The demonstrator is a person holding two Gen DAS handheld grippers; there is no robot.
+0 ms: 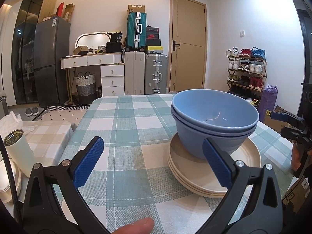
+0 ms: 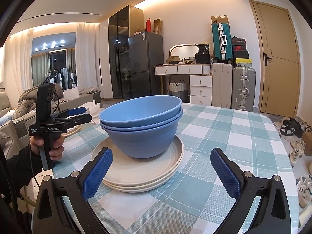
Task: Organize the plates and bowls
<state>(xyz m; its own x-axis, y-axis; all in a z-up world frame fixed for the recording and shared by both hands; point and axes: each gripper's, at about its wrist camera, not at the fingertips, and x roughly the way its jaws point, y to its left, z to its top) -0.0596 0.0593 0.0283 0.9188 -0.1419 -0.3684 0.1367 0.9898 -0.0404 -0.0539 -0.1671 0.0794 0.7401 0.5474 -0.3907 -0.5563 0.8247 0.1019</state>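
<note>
Blue ceramic bowls (image 1: 214, 117), two of them, sit nested with mouths up, so the stack's axis runs vertical. They rest on cream round plates (image 1: 212, 167); three rims show, lying flat and stacked on the teal-and-white checked tablecloth (image 1: 126, 128). In the left wrist view the whole pile sits on the right half of the table, near the front edge.

Left gripper (image 1: 154, 159): its blue-padded fingers are spread wide with nothing between them; the pile lies just past the right finger, which overlaps the plates' near rim in the view, contact unclear.

Right gripper (image 2: 161, 172): fingers likewise parted and empty; the pile lies ahead, toward its left finger (image 2: 97, 173), which overlaps the plates' near rim.

A white tumbler (image 1: 18, 152) stands at far left.
</note>
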